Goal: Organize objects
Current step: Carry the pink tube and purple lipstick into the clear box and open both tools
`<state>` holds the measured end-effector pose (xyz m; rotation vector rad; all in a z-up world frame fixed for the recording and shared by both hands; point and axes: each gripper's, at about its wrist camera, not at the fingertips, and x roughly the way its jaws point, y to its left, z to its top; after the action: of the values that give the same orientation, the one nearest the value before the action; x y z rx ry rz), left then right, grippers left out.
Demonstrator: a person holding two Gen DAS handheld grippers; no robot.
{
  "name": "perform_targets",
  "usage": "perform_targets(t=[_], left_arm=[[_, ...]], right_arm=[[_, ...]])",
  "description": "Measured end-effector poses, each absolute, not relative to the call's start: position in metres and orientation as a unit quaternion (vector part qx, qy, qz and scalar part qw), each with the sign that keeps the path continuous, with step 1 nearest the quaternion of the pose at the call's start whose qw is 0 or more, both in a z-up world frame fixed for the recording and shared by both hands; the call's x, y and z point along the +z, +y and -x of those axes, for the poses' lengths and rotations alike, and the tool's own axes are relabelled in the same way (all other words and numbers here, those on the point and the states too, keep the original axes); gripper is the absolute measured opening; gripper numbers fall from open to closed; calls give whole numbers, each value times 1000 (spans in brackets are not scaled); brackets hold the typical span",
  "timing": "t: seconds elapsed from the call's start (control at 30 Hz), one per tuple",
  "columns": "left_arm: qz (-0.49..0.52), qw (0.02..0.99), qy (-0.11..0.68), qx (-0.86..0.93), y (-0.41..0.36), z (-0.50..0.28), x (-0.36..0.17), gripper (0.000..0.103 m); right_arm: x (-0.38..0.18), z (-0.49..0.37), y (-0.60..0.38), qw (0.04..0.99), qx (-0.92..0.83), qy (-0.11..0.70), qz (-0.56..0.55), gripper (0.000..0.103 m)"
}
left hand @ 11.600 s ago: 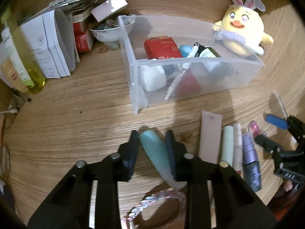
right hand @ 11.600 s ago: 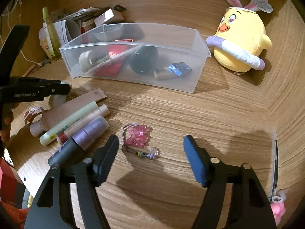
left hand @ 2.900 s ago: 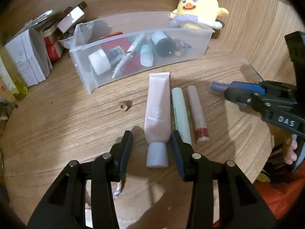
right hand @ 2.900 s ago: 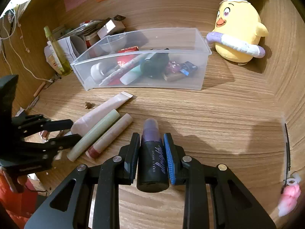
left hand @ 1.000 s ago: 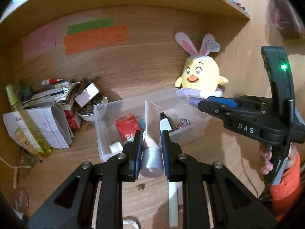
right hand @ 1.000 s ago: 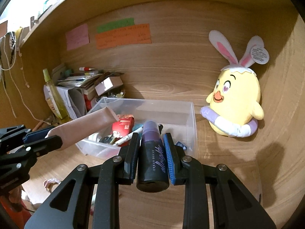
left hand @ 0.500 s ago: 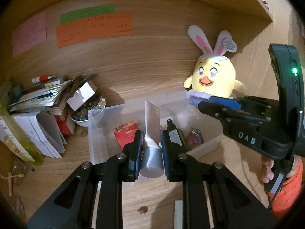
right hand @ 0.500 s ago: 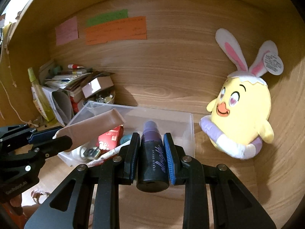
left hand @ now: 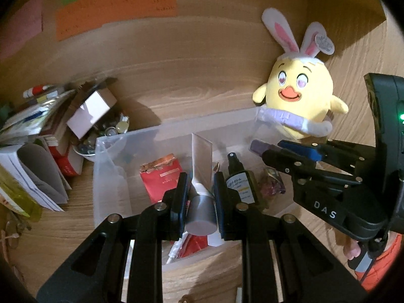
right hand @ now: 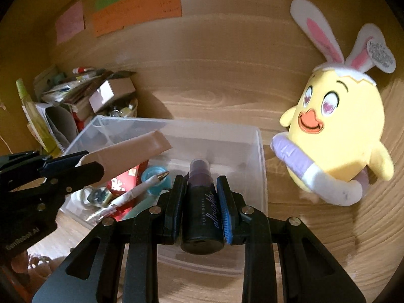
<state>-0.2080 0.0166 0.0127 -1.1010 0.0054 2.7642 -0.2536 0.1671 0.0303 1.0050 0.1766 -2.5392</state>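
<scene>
My left gripper (left hand: 200, 189) is shut on a beige tube with a grey cap (left hand: 201, 166), held above the clear plastic bin (left hand: 111, 181). The tube also shows in the right wrist view (right hand: 128, 151), pointing over the bin (right hand: 260, 151). My right gripper (right hand: 200, 194) is shut on a dark spray bottle with a purple top (right hand: 200, 202), held above the bin's right half. The right gripper also shows in the left wrist view (left hand: 277, 151). The bin holds a red packet (left hand: 161, 179), a dark dropper bottle (left hand: 240, 181), a pen (right hand: 131, 194) and other small items.
A yellow plush chick with bunny ears (right hand: 335, 136) stands right of the bin against the wooden wall. A pile of papers, boxes and a bowl (left hand: 75, 126) sits left of the bin. A yellow-green bottle (right hand: 30, 111) stands at the far left.
Both grippers have moved forward and closer to the bin with their objects still held. The tube and the spray bottle now hang over the bin's inside.
</scene>
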Motion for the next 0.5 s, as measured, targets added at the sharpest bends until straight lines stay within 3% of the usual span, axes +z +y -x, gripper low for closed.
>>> perform_targets(t=[0.5], left_arm=[[391,96,-4,915,24,217,-3,20]], right_arm=[[20,258,161,198,-905,81,-367,24]])
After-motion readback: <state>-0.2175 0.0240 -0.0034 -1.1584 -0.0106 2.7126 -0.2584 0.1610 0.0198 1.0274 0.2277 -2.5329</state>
